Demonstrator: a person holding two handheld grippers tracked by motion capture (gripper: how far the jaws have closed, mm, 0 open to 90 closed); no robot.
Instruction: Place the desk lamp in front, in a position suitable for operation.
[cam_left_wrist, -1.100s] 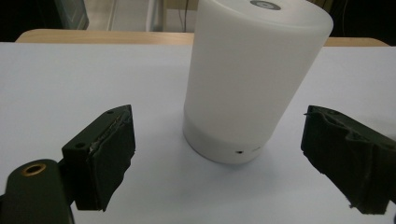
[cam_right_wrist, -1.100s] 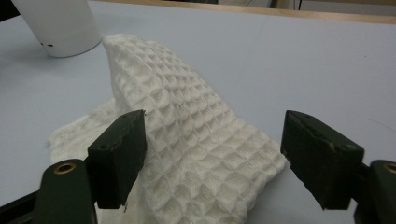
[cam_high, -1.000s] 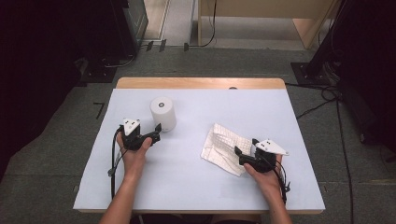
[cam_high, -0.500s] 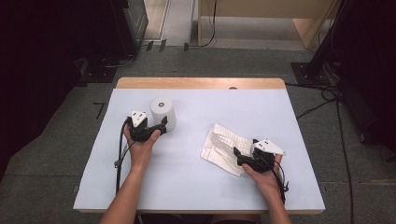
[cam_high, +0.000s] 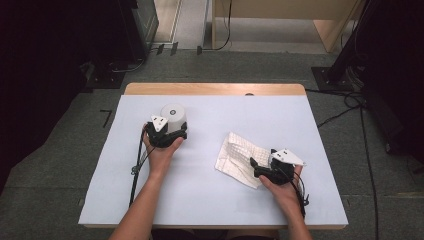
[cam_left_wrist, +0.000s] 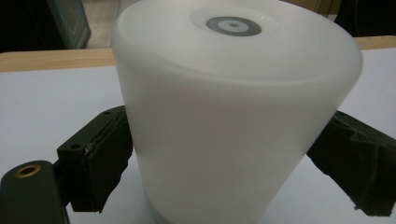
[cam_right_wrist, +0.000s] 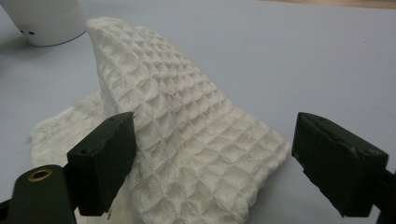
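Observation:
A white upright cylinder (cam_high: 174, 114) with a grey ring on its top stands at the table's back left. My left gripper (cam_high: 176, 131) has reached it, and in the left gripper view the cylinder (cam_left_wrist: 233, 116) stands between the wide jaws of that gripper (cam_left_wrist: 219, 140). The pads sit right at its sides, and I see no squeeze. A crumpled white waffle cloth (cam_high: 237, 152) lies right of centre. My right gripper (cam_high: 255, 167) is at its near right corner. Its jaws have just been opening, and a raised fold of cloth (cam_right_wrist: 187, 116) lies loose between them (cam_right_wrist: 215, 140).
The pale blue table top (cam_high: 210, 200) has a wooden strip (cam_high: 215, 89) along its far edge. Cables (cam_high: 345, 107) run over the floor at the right, and dark equipment (cam_high: 135, 30) stands beyond the table's back left. The cylinder's base (cam_right_wrist: 46, 18) shows beyond the cloth.
My left hand has moved forward and to the right, up to the cylinder, so its jaws now straddle it. The right hand and the cloth have stayed in place.

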